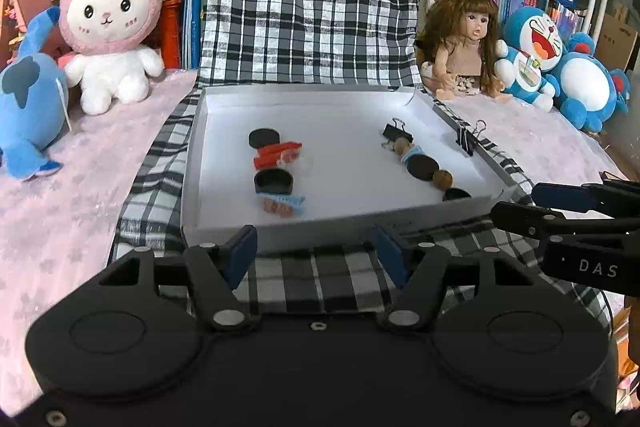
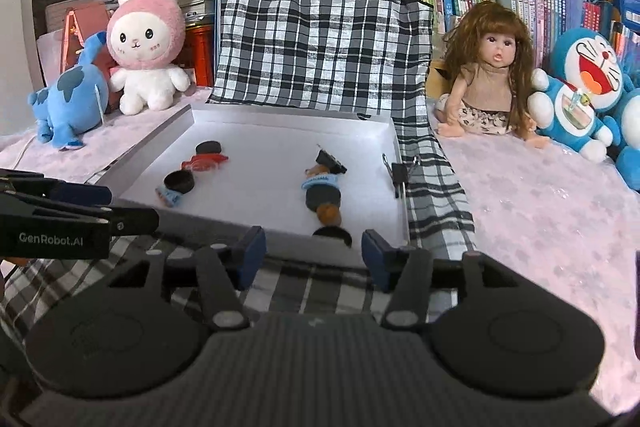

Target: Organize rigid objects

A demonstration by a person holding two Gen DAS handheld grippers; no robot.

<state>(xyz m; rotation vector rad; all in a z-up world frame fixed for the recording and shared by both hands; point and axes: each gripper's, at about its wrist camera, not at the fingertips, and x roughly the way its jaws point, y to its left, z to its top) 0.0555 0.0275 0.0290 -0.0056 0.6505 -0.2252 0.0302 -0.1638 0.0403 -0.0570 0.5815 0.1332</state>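
Left gripper [image 1: 316, 253] and right gripper [image 2: 312, 253] both had fingers apart, nothing between them, hovering over the checked cloth [image 1: 320, 287] just short of the white tray [image 1: 224, 223]. Ahead of the left fingers lay one row: black caps [image 1: 273, 183] and red pieces [image 1: 276, 153]. Ahead of the right fingers lay a second row: binder clip [image 2: 330, 161], dark discs [image 2: 322, 197], brown ball [image 2: 329, 214].

I read "DAS" on the right tool [image 1: 516, 203], seen from left cam; "GenRobot.AI" on the left tool [image 2: 132, 211], right cam. Book spines unreadable.
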